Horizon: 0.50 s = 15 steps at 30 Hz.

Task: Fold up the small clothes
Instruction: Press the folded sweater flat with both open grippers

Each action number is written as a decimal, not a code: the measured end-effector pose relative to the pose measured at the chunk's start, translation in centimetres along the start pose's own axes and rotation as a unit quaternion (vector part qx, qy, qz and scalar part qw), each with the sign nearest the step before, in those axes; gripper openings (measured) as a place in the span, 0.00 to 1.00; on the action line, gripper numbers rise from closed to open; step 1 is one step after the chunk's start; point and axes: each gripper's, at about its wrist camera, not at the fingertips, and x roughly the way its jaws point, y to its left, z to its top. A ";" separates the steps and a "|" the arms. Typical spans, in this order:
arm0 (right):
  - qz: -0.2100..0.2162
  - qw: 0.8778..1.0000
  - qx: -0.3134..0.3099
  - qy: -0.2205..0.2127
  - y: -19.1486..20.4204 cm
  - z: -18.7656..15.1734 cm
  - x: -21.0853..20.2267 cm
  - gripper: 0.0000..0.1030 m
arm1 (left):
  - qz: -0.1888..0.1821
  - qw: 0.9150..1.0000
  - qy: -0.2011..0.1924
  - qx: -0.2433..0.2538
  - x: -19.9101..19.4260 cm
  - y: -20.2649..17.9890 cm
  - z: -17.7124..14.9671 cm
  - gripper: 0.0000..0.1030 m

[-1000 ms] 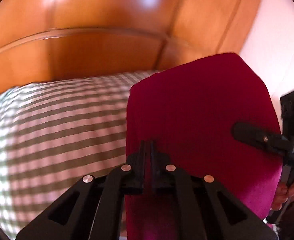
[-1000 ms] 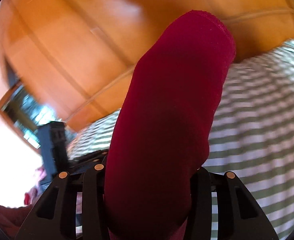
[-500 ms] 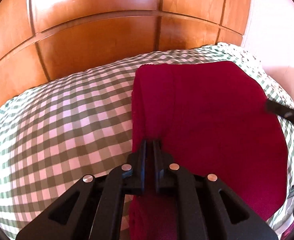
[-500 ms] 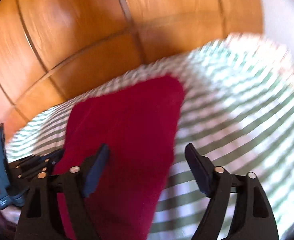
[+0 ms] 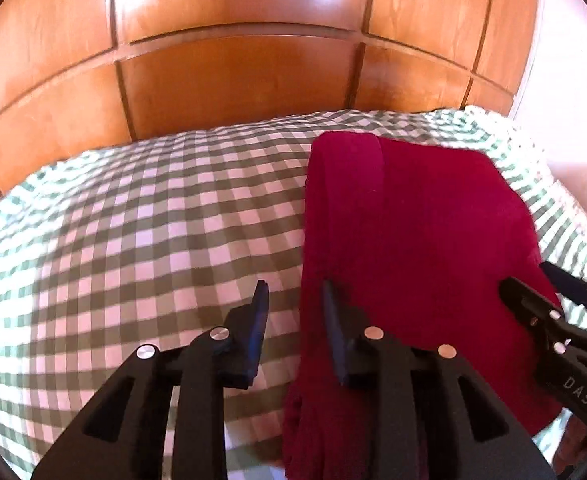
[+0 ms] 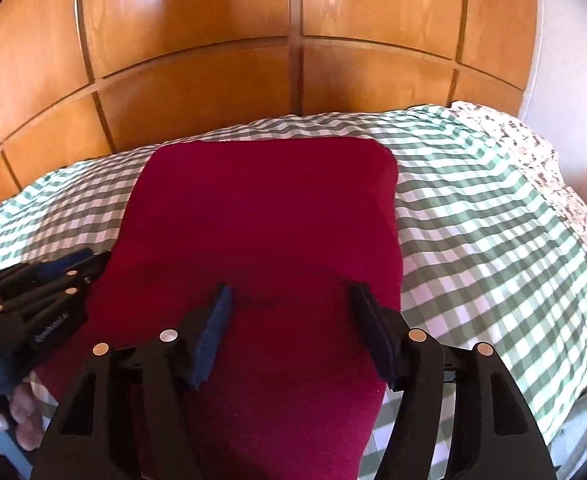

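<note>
A dark red folded garment (image 5: 409,232) lies flat on the green-and-white checked bed cover (image 5: 153,232). In the right wrist view the garment (image 6: 261,216) fills the middle. My left gripper (image 5: 293,300) is open and empty at the garment's left edge, its right finger over the cloth. My right gripper (image 6: 289,304) is open and empty above the garment's near part. The right gripper also shows in the left wrist view (image 5: 549,300) at the garment's right edge. The left gripper shows in the right wrist view (image 6: 73,266) at the garment's left edge.
A wooden panelled headboard (image 6: 293,60) rises behind the bed. The checked cover (image 6: 493,240) drops off at the right, near a pale wall (image 6: 565,80). The person's hand (image 6: 17,420) holds the left gripper's handle at the lower left.
Both grippers held the red garment up a second ago. It was laid down on the bed, the right gripper let go first, and now both are open.
</note>
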 end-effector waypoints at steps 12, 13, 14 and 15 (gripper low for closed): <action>-0.003 0.999 0.028 -0.029 2.0 -1.4 -5.4 0.81 | 0.000 0.999 -0.037 -0.012 -5.1 0.8 -1.3 0.45; -0.006 0.999 0.030 -0.029 2.1 -1.5 -5.6 0.83 | 0.001 0.999 -0.040 -0.013 -5.5 0.8 -1.5 0.45; -0.008 0.999 0.033 -0.030 2.3 -1.7 -5.9 0.85 | 0.003 0.999 -0.043 -0.012 -5.8 0.9 -1.7 0.46; -0.008 0.999 0.036 -0.030 2.4 -1.9 -6.1 0.85 | 0.006 0.999 -0.045 -0.012 -6.2 0.9 -2.0 0.47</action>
